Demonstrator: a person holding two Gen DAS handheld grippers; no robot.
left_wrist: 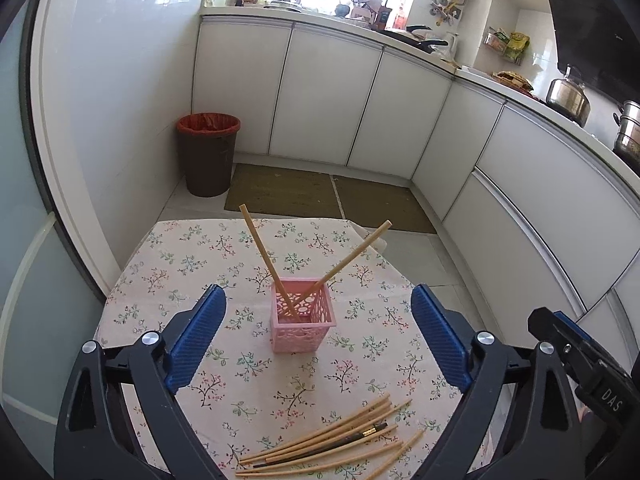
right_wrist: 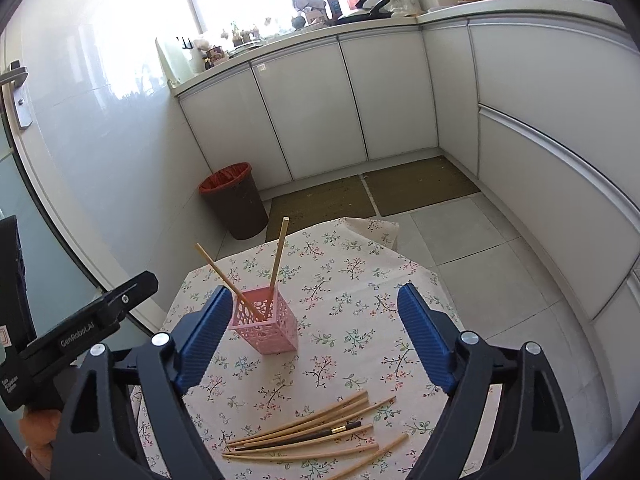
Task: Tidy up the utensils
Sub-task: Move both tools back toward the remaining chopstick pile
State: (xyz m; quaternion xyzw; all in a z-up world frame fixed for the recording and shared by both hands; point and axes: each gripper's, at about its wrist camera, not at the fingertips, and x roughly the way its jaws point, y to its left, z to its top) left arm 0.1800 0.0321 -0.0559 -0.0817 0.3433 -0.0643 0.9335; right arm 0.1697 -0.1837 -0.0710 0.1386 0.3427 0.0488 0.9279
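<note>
A pink perforated holder stands on the floral tablecloth with two wooden chopsticks leaning out of it. It also shows in the right wrist view. Several loose chopsticks, one of them dark, lie in a pile near the table's front edge; the pile shows in the right wrist view too. My left gripper is open and empty, above the table, with the holder between its fingers in view. My right gripper is open and empty, with the holder by its left finger.
A brown bin with a red liner stands on the floor by the wall beyond the table. White kitchen cabinets run along the back and right. Two floor mats lie before them. The other gripper's body shows at the right.
</note>
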